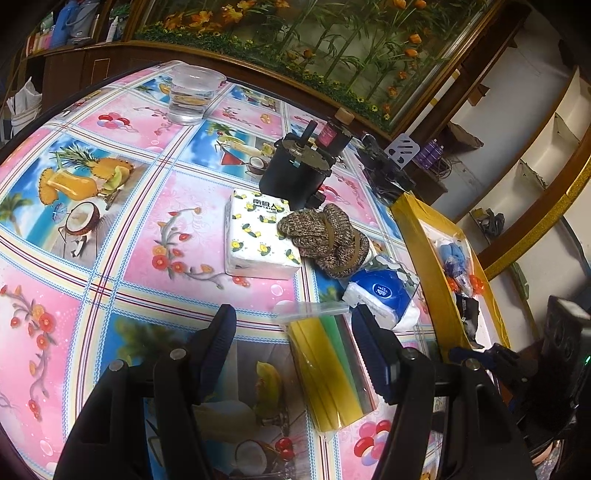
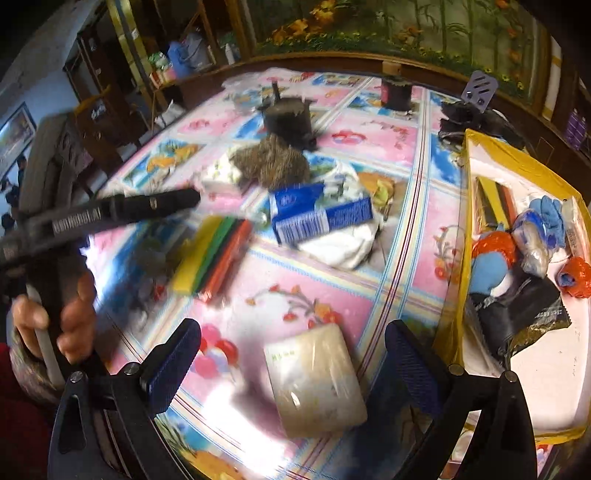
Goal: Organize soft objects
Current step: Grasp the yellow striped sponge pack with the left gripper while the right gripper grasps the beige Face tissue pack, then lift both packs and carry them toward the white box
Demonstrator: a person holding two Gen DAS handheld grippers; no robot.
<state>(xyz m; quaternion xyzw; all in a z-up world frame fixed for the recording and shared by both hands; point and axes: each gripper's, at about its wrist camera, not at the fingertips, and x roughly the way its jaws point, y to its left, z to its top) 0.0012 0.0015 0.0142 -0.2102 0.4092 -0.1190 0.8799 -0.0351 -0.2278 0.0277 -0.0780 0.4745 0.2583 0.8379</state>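
Left gripper (image 1: 293,354): jaws spread, nothing pinched; the coloured sponge pack (image 1: 328,373) lies between them on the tablecloth (image 1: 129,229).
Right gripper (image 2: 291,373): jaws spread, a wrapped pale block (image 2: 316,380) on the cloth between them.
Soft things: knitted bundle (image 1: 325,236) beside the tissue pack (image 1: 258,236); blue tissue packet (image 1: 380,295) near the yellow-rimmed box (image 1: 417,236).

The tabletop (image 1: 122,221) wears a glossy cloth of pink floral and blue tropical-fruit squares, glaring white under overhead light near the right wrist view's lower edge; behind it runs a dark wood ledge (image 1: 258,66) below a large mural of bamboo and orange flowers (image 1: 332,40); white shelving (image 1: 546,147) with gold trim stands at right; cluttered dark shelves (image 1: 66,26) fill the far left corner.
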